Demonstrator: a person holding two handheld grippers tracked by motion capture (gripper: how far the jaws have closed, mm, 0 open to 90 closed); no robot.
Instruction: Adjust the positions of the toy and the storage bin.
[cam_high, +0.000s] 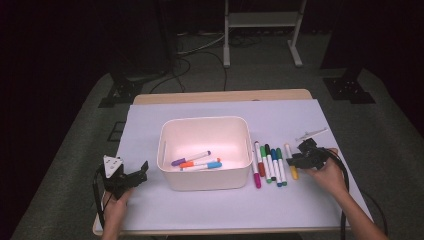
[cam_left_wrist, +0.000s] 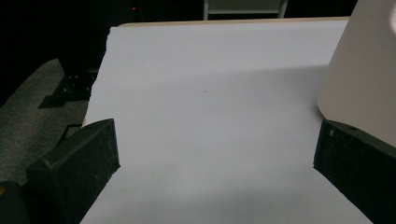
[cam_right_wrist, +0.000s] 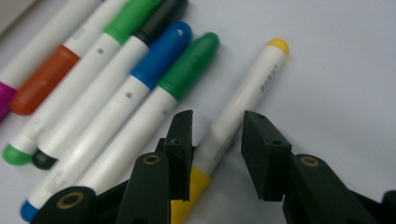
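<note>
**A:** Which step are you on?

**B:** Picking up the next marker for the bin, I'd say. In the high view my right gripper (cam_high: 306, 156) sits at centre right, over the yellow marker (cam_high: 291, 162), the outermost of the row of markers (cam_high: 270, 164) lying just right of the white bin (cam_high: 205, 150). Three markers (cam_high: 197, 162) already lie in the bin.

**A:** And your jaws?

**B:** In the right gripper view they straddle the yellow marker's (cam_right_wrist: 236, 112) white barrel, one on each side, narrowed but with a gap showing at the right pad, so not clamped yet. My left gripper (cam_high: 127, 179) rests at lower left of the high view, jaws wide with nothing between them, just bare white sheet (cam_left_wrist: 210, 116).

**A:** How does the marker lie?

**B:** Flat on the sheet. In the high view its long axis runs top to bottom, about parallel to its neighbours. In the right gripper view it slants from lower left to upper right, its small yellow end at upper right and the longer yellow section down by my jaws.

**A:** Next move?

**B:** Probably close squarely across the barrel, without nudging the green-capped marker (cam_right_wrist: 154, 112) beside it, then lift straight up.
</note>
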